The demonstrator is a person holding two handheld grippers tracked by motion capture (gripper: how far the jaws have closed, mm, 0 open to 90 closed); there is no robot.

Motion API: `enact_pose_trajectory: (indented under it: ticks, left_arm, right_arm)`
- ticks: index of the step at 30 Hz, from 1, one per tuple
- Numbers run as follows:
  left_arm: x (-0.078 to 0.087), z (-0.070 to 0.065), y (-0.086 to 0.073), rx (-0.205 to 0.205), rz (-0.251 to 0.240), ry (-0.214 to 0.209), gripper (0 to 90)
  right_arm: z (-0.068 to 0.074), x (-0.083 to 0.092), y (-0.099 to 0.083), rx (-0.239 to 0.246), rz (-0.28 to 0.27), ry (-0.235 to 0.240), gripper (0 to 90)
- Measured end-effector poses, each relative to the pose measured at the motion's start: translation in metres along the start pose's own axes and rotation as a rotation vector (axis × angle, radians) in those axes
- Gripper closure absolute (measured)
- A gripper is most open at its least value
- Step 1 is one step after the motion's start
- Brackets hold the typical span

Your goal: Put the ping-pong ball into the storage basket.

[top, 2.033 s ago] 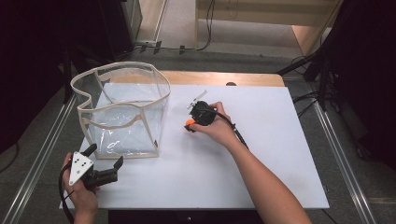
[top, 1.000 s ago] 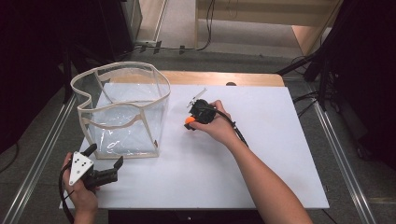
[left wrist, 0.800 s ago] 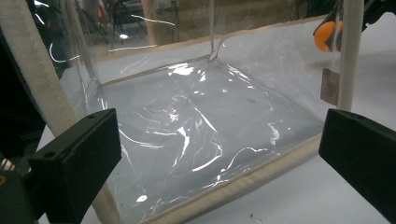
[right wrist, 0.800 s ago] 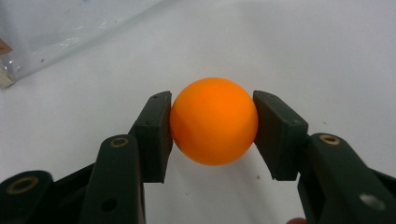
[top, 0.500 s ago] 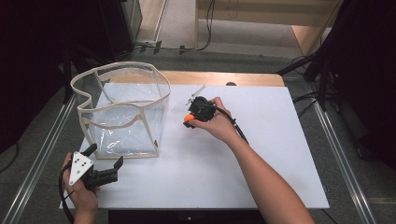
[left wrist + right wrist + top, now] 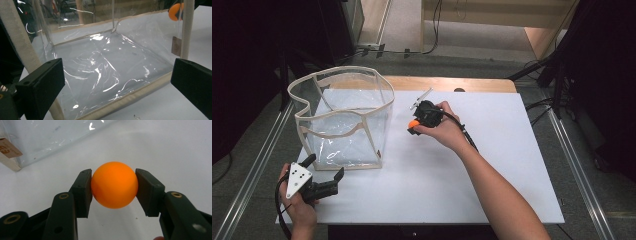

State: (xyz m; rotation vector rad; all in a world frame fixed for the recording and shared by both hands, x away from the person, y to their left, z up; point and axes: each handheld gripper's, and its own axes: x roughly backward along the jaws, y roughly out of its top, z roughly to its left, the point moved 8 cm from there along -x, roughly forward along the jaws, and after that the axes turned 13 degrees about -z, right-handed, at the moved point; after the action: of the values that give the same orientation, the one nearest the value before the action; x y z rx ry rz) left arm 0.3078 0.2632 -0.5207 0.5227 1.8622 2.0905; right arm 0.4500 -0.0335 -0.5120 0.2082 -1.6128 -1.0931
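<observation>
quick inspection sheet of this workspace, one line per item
surface: white table top, wooden strip along the far edge
job's things: orange ball clamped off the surface; clear bag with cream trim stands open at left, nothing seen inside
clutter: nothing seen
grippers: right gripper shut on the orange ball, beside the bag; left gripper open, its fingers facing the bag's near wall
cables: black cable trails along the right forearm; more on the floor behind
surroundings: metal rails at both sides, dark stands, wooden furniture beyond
</observation>
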Motion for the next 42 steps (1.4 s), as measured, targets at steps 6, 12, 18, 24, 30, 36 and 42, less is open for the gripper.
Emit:
enact_pose_trajectory:
  ticks: [6, 12, 18, 24, 30, 36, 42]
  left_arm:
    - [0.000, 0.000, 0.000, 0.000, 0.000, 0.000, 0.0]
    - [0.000, 0.000, 0.000, 0.000, 0.002, 0.002, 0.0]
    - [0.000, 0.000, 0.000, -0.001, 0.002, 0.002, 0.0]
    - [0.000, 0.000, 0.000, -0.002, 0.002, 0.001, 0.0]
    - [0.000, 0.000, 0.000, -0.003, 0.004, 0.001, 0.0]
    - [0.000, 0.000, 0.000, -0.001, 0.003, 0.001, 0.0]
    - [0.000, 0.000, 0.000, -0.002, 0.003, 0.002, 0.0]
  right_arm:
    - [0.001, 0.005, 0.007, -0.001, -0.001, 0.005, 48.1]
    - [0.000, 0.010, 0.011, 0.012, -0.004, 0.004, 48.1]
    - [0.000, 0.015, 0.018, 0.020, -0.012, 0.004, 48.1]
    - [0.001, 0.020, 0.024, 0.025, -0.014, 0.006, 48.1]
    - [0.002, 0.027, 0.032, 0.033, -0.021, 0.005, 48.1]
    - [0.002, 0.033, 0.040, 0.041, -0.034, 0.007, 48.1]
    - [0.001, 0.039, 0.046, 0.040, -0.036, 0.000, 48.1]
